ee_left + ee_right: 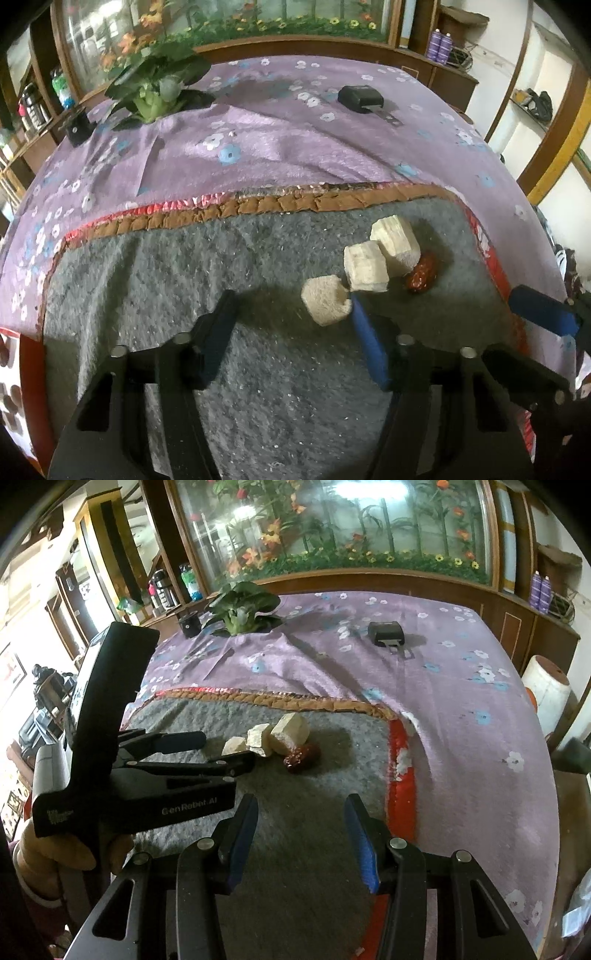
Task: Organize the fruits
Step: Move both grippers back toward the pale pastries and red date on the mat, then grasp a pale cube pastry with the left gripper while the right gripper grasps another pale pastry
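Three pale fibrous chunks (365,266) lie in a cluster on the grey felt mat (184,266), with a wrinkled red date (421,275) touching the far-right chunk. My left gripper (291,306) is open and empty, its right finger tip just beside the nearest chunk (325,301). In the right wrist view the chunks (273,738) and the date (301,757) lie ahead. My right gripper (301,814) is open and empty, a short way in front of the date. The left gripper (221,751) shows at the left, open, by the chunks.
A purple flowered cloth (295,140) covers the table beyond the mat. A leafy green vegetable (155,88) and a black cylinder (77,127) sit at the back left. A black device (360,98) lies at the back right. Cabinets surround the table.
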`<state>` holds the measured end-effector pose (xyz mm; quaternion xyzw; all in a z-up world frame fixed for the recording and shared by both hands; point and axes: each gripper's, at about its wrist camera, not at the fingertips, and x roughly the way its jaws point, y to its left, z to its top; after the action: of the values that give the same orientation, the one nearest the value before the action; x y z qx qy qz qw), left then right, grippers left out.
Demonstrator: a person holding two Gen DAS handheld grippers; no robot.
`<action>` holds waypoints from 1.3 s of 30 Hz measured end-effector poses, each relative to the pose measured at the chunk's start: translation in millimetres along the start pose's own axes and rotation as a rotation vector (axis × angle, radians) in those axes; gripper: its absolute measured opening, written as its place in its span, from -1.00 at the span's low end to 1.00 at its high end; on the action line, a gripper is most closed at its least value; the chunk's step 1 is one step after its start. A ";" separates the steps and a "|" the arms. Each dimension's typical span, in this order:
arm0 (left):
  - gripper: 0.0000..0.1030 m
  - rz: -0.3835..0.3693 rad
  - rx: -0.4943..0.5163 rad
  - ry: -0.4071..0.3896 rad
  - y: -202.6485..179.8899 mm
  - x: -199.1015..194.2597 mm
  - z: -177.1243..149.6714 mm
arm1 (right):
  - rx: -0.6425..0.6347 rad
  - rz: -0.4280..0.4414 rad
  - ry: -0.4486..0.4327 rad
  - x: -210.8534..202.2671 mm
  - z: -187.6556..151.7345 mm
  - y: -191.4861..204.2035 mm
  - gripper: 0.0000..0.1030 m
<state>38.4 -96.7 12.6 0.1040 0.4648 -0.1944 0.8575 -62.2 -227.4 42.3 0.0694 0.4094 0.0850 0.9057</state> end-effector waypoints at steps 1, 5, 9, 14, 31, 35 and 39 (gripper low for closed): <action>-0.11 -0.005 0.006 -0.001 0.3 -1.0 -0.1 | -0.003 0.011 0.003 2.4 2.5 2.1 -0.08; -0.56 -0.020 -0.024 0.005 11.8 -6.7 -2.2 | -0.003 0.072 0.012 9.1 9.6 9.3 -0.08; -0.56 -0.005 -0.073 0.001 28.5 -15.9 -11.7 | -0.001 0.132 0.030 21.6 19.8 17.9 -0.08; -0.56 0.072 -0.120 -0.039 57.7 -41.5 -31.6 | -0.022 0.133 0.032 38.0 32.4 29.0 -0.08; -0.55 0.097 -0.184 -0.077 100.9 -71.4 -54.3 | -0.049 0.061 0.082 75.7 44.3 51.4 -0.01; -0.55 0.088 -0.192 -0.073 100.9 -73.5 -57.3 | -0.110 0.018 0.092 93.1 50.6 62.6 -0.01; -0.55 0.097 -0.192 -0.080 103.4 -80.1 -60.5 | -0.188 -0.077 0.096 97.6 49.7 71.7 -0.34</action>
<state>-2.3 37.4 46.4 0.0357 0.4413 -0.1113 0.8897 31.8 -139.6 17.7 -0.0357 0.4448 0.0913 0.8902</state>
